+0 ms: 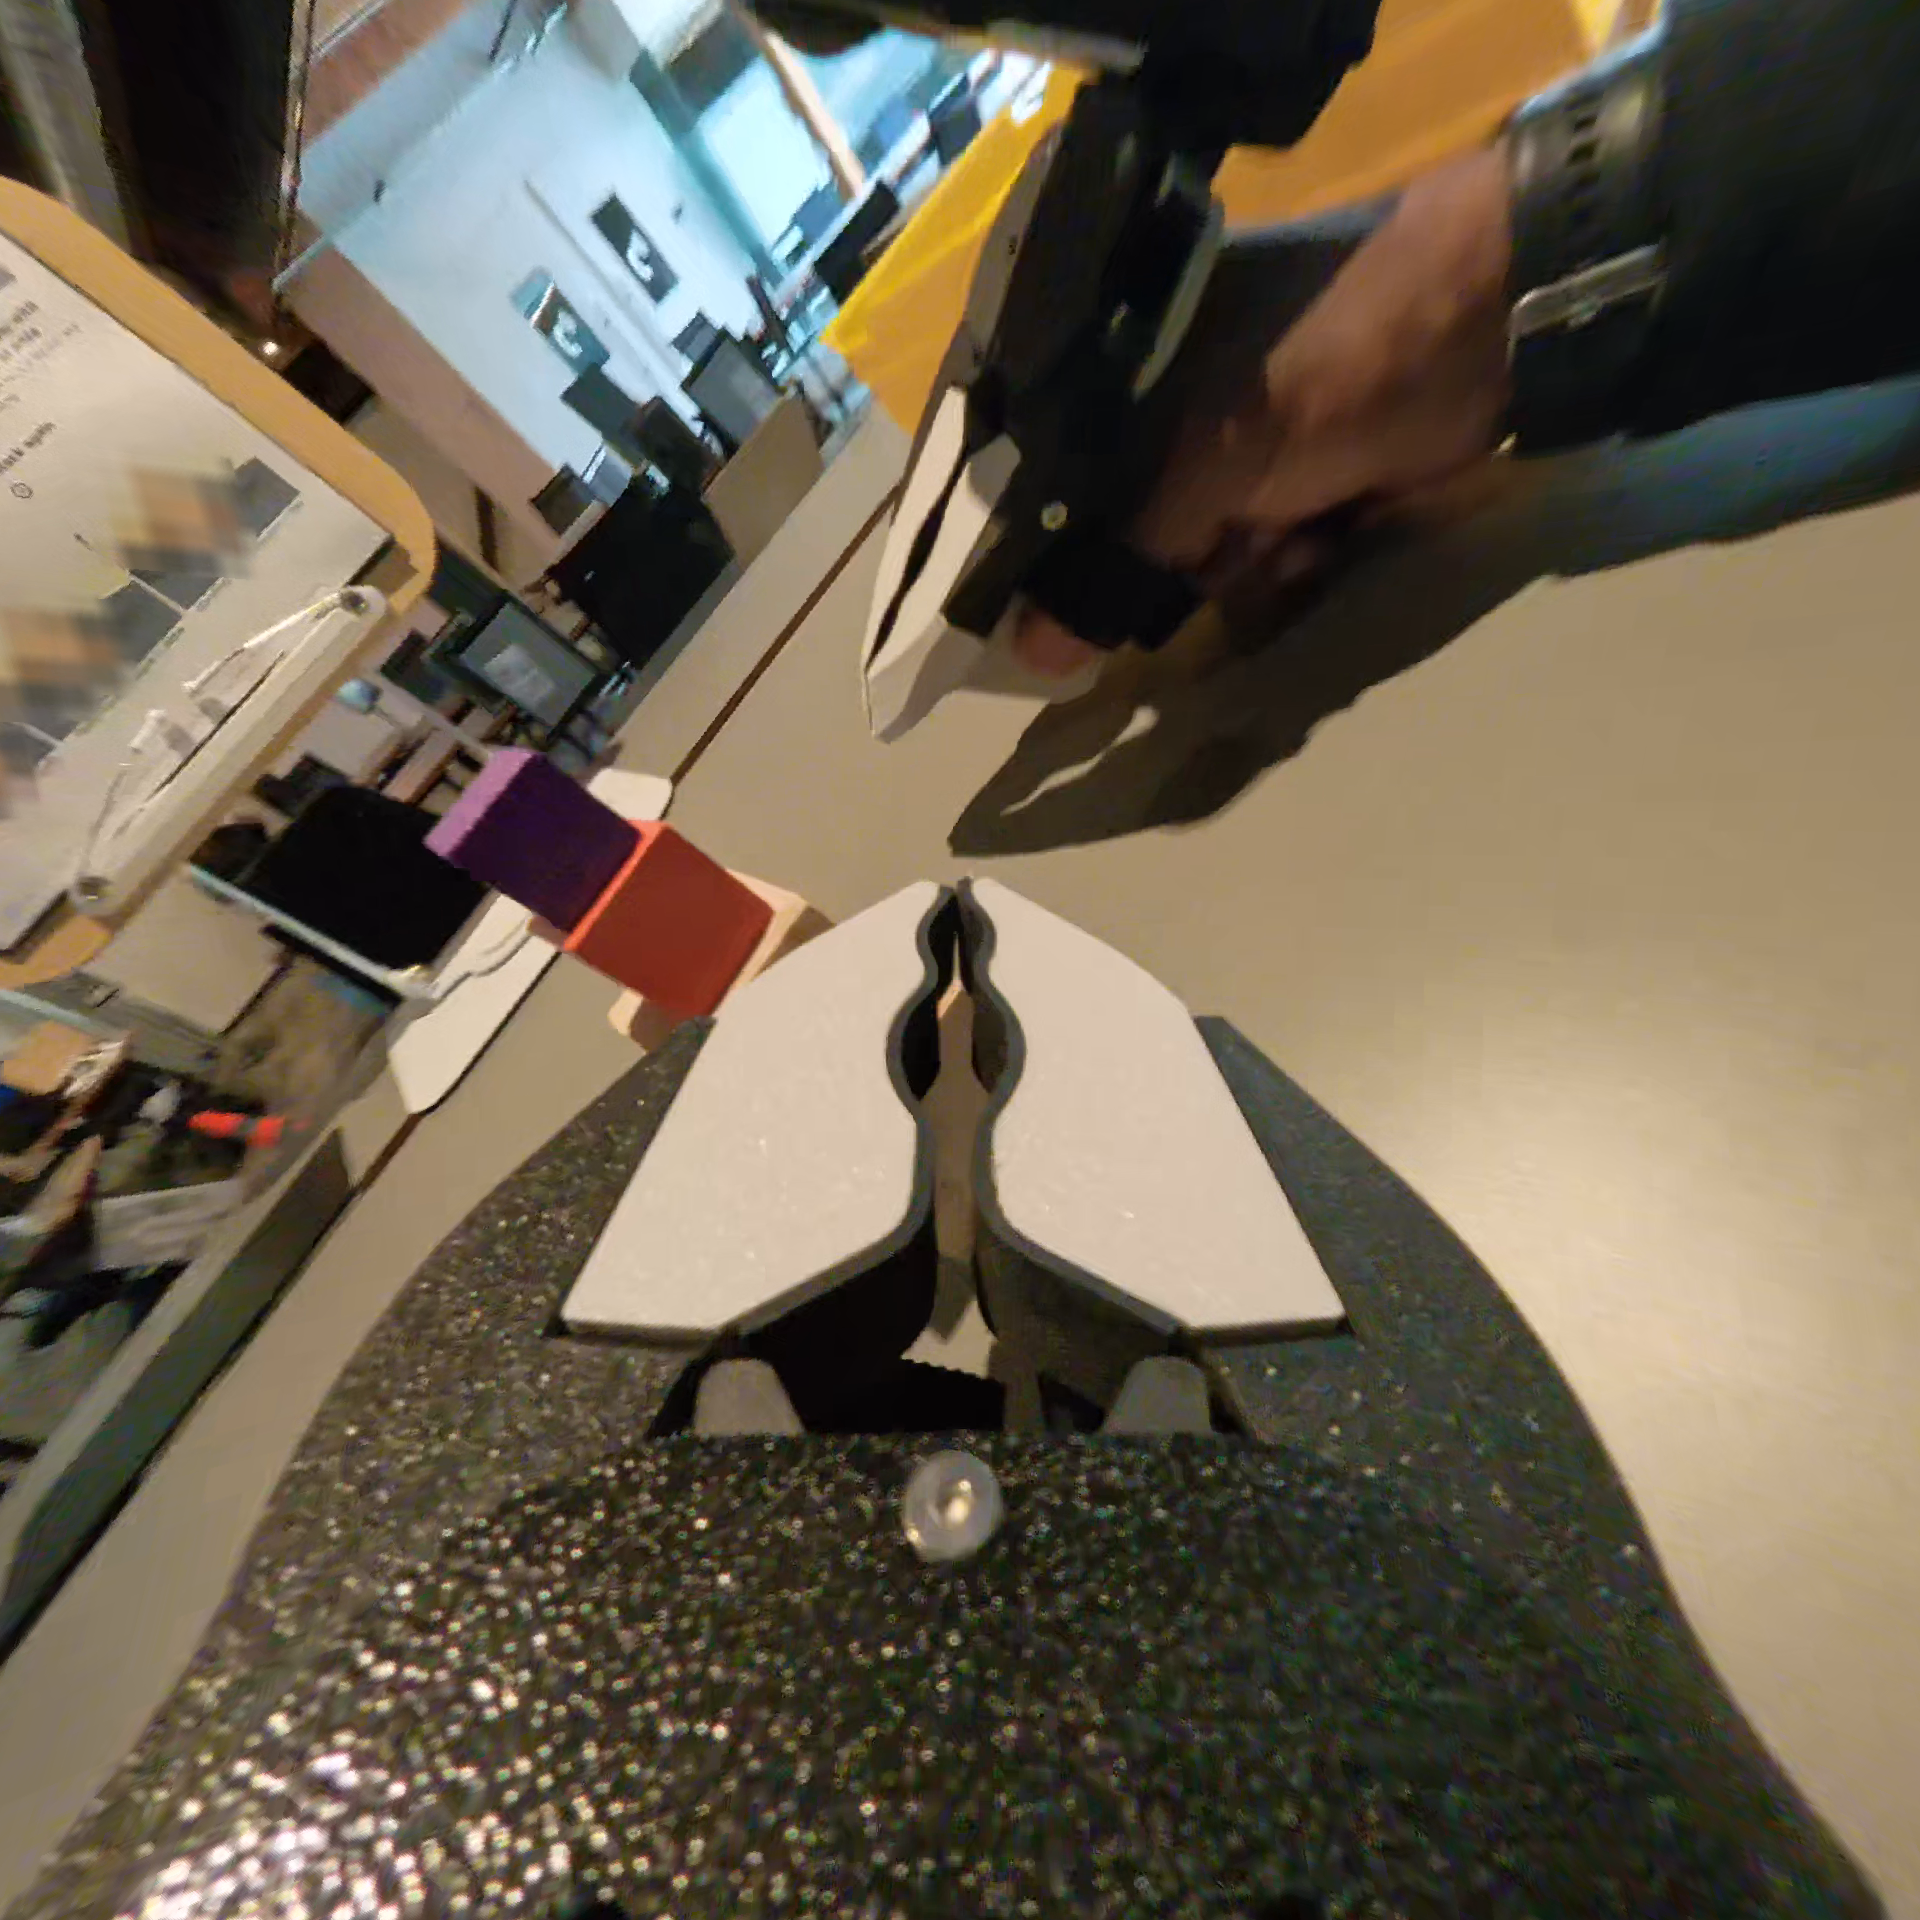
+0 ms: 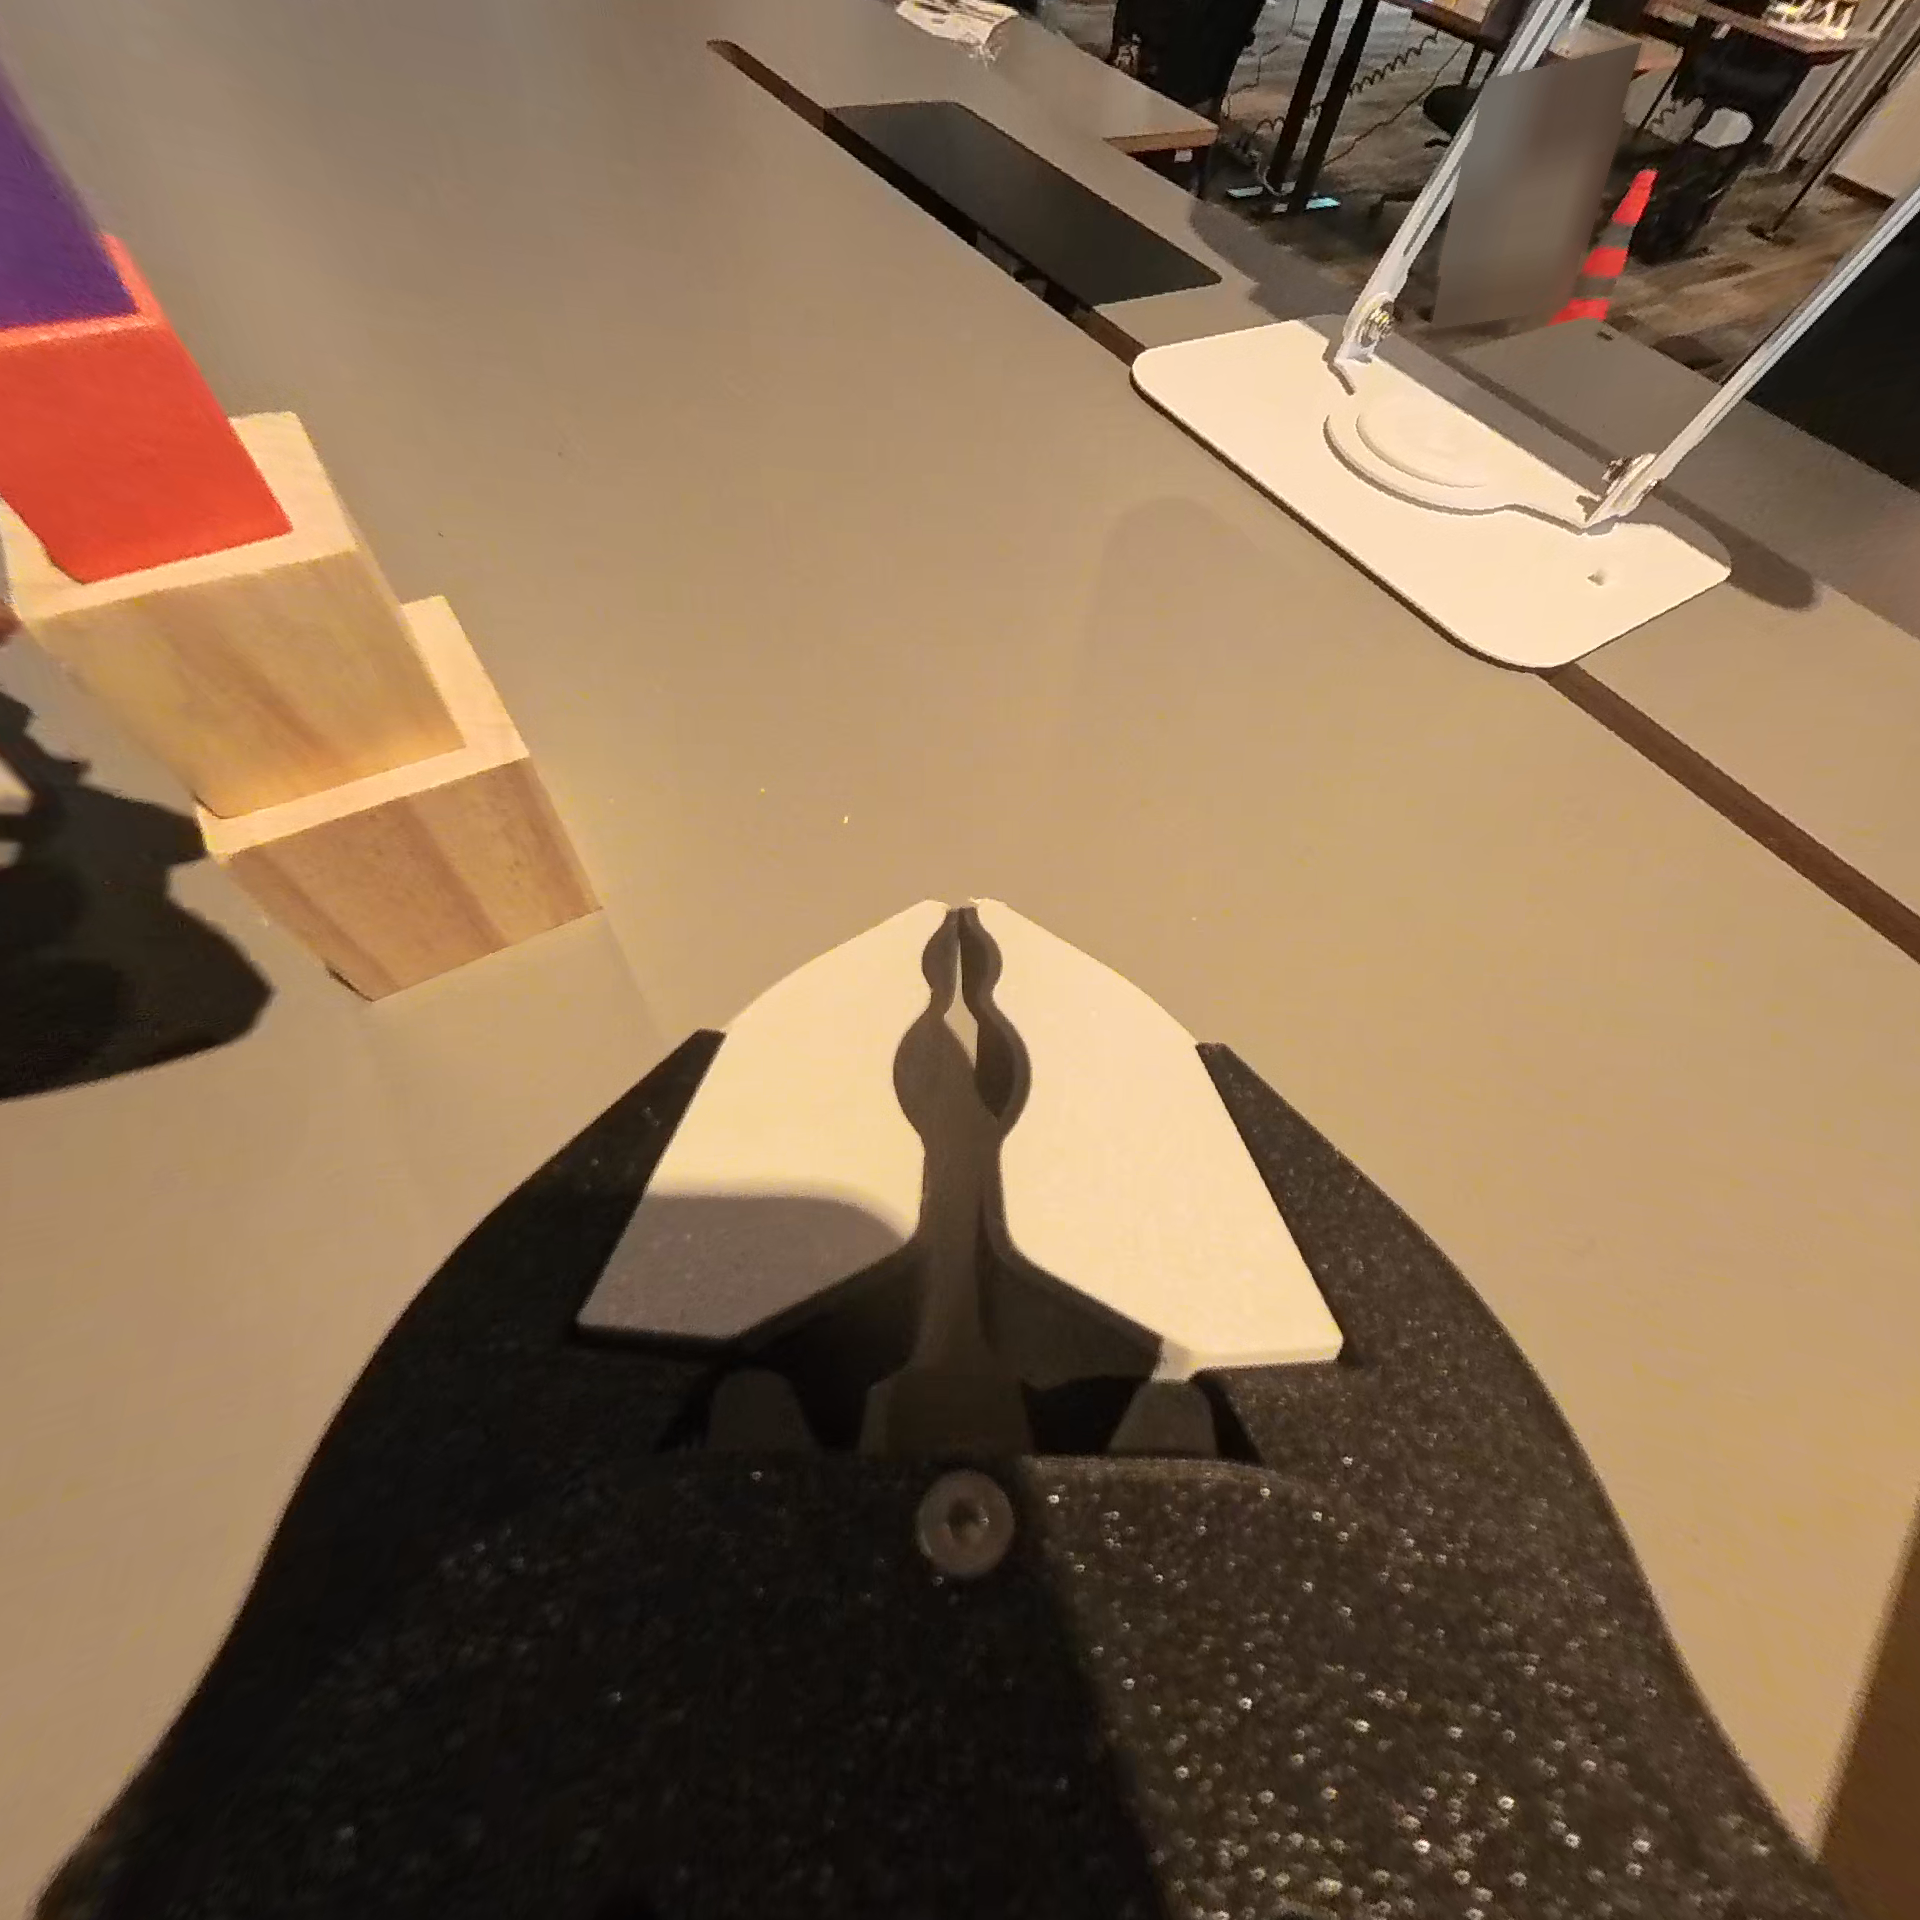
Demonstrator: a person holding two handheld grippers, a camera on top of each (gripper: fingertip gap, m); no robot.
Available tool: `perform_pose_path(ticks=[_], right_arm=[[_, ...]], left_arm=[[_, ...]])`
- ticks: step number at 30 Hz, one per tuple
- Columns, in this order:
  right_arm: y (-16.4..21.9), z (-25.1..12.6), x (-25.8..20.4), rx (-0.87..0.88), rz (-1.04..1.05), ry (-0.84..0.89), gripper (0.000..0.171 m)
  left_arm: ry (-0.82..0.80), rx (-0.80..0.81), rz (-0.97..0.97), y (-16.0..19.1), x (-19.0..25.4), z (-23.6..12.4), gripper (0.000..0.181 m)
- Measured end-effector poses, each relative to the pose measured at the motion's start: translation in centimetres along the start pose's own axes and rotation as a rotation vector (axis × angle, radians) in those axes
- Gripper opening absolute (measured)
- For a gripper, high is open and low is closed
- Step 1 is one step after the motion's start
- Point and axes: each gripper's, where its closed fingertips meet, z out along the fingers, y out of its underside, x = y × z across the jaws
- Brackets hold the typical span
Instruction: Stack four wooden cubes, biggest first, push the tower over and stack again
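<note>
Right tongs: tips pressed together, nothing between them, held low over the bare grey desk. Left tongs: likewise closed tip to tip and empty. In the left wrist view the right tongs appear again, held in a hand above the desk, casting a dark shadow below.

Step, as judged: all four cubes sit stacked and both tools are clear of them, so a build looks complete. Whether this is the first or the second build cannot be told. If the first, the next move is the push: a closed tip brought sideways against the upper cubes, firm enough to topple the tower without scattering pieces off the desk edge.

Tower, just left of the right tongs: largest bare wooden cube on the desk, a smaller bare wooden cube on it, then a red cube, then a purple cube on top. Each tier is set toward one corner of the tier beneath, leaving stepped ledges.

Farther off: white lamp base on the desk, a black mat beyond.
</note>
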Motion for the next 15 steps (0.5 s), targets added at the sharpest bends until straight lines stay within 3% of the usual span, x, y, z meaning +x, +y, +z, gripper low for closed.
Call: perform_pose_path(ticks=[7,10,15], right_arm=[[0.2,0.0,-0.1,-0.012,-0.009,0.0,0.0],[0.2,0.0,-0.1,-0.015,-0.011,-0.004,0.0],[0.3,0.2,-0.2,-0.029,-0.019,-0.006,0.0]], left_arm=[[-0.172,-0.143,-0.215,3.6,-4.3,-0.7,0.0],[-0.138,-0.06,-0.254,3.1,-4.5,-1.9,0.0],[-0.075,-0.066,-0.194,2.7,-3.2,-1.9,0.0]])
